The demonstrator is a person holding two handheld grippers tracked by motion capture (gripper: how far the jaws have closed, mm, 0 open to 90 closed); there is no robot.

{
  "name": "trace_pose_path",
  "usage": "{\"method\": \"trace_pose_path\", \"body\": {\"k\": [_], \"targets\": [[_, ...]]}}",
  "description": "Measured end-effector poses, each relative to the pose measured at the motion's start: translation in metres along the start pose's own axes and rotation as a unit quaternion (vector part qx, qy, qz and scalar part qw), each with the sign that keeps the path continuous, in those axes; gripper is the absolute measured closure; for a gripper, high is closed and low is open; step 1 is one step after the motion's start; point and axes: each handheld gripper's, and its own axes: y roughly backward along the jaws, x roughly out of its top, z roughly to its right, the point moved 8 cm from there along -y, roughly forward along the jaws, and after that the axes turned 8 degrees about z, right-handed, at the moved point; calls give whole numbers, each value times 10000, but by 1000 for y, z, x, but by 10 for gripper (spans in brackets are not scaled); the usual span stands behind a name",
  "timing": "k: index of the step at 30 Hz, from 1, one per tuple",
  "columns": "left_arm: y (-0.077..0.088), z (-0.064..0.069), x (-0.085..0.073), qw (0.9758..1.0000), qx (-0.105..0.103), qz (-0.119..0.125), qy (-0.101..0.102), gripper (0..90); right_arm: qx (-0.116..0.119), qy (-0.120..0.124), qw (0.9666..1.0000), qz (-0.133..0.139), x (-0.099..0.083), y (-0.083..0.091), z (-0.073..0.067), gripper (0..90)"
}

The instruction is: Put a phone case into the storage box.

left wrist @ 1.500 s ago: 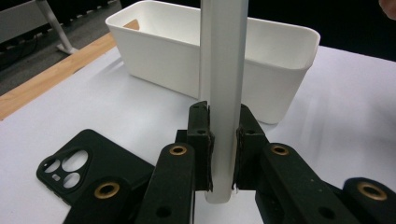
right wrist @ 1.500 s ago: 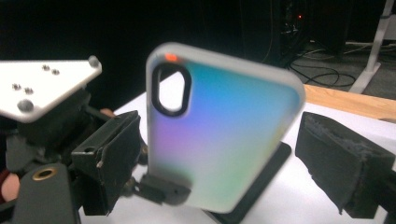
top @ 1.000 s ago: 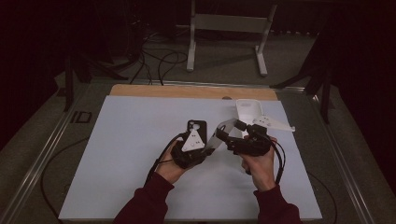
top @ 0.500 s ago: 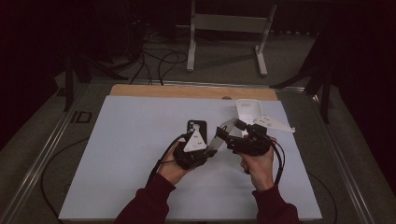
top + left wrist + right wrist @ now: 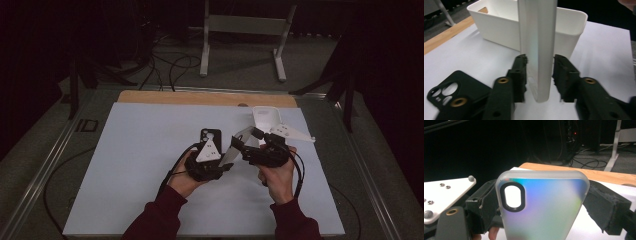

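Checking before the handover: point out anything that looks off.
Nothing is damaged or spilled. The iridescent phone case sits across the right gripper; the left gripper has just been opening around it.

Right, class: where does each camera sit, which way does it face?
High view: above the person's side, looking forward and down on the white table; both forearms and hands show.
Left gripper view: rides the left gripper, looks along its fingers, just opening around the frosted iridescent phone case, toward the white plastic bin.
Right gripper view: rides the right gripper, looks along fingers gripping that case, toward floor cables.
Both gripper views share the case.
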Motion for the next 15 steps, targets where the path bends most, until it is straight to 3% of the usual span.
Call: {"method": "trace_pose_path", "body": {"k": [1,7,15], "targets": [[1,-3,0,9999,116,6,-9,559,-9,2,10000,1,0,0,1,168],[7,-14,-3,9982,591,16,24,325,-120,18,9999,-4,1,1,6,168],[13,-24,-4,9959,902,15,57,221,-211,34,9998,-7,2,0,10,168]]}}
